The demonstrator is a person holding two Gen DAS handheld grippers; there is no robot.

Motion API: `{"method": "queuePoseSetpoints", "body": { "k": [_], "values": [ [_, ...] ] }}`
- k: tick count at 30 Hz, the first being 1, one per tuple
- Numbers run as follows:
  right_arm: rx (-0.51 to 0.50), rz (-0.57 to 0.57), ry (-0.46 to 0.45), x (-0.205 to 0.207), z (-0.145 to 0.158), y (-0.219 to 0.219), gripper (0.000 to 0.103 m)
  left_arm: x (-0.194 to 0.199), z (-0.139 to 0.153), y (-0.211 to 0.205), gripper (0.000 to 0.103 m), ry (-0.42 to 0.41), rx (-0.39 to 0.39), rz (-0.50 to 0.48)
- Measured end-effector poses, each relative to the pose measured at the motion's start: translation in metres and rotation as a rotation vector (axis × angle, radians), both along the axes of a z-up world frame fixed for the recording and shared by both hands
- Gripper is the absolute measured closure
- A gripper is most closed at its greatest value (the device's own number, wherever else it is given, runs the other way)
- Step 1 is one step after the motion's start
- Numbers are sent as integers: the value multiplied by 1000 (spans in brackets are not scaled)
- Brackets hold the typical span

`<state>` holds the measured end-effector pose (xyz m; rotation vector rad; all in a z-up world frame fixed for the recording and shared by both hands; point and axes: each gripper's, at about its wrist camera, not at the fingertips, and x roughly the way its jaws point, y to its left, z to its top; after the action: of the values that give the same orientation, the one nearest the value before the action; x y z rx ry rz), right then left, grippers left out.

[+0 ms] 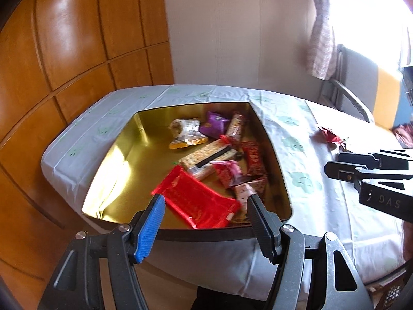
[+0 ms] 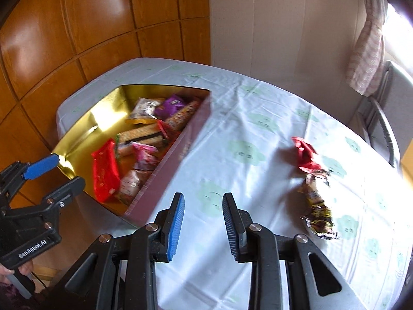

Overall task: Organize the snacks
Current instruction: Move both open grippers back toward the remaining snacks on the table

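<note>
A tin box [image 2: 165, 173] stands on the left part of the counter [image 2: 232, 118], near the wooden wall panels [image 2: 77, 25] behind and left of it. Inside the box, the snack packets [image 1: 219, 155] lie heaped toward its right wall, leaving the left of its floor bare. To the right of the box, well apart from it, two more packets [image 2: 313, 180] lie on the counter, one just behind the other. Further right of the box, past the counter's edge, stands a chair [image 2: 384, 126], with a curtain [image 2: 366, 41] behind it.
</note>
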<state>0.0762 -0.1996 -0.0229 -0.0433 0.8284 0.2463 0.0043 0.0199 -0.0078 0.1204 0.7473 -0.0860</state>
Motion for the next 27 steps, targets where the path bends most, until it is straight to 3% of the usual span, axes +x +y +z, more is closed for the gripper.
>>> {"method": "queuePoseSetpoints", "body": {
  "k": [14, 22, 27],
  "values": [
    [-69, -100, 44, -3, -5, -89, 72, 3, -2, -52, 37, 10, 43, -139],
    [-123, -143, 32, 6, -14, -164, 71, 3, -2, -80, 37, 14, 78, -206],
    [21, -249, 71, 7, -43, -218, 71, 4, -5, -94, 37, 23, 104, -234]
  ]
}}
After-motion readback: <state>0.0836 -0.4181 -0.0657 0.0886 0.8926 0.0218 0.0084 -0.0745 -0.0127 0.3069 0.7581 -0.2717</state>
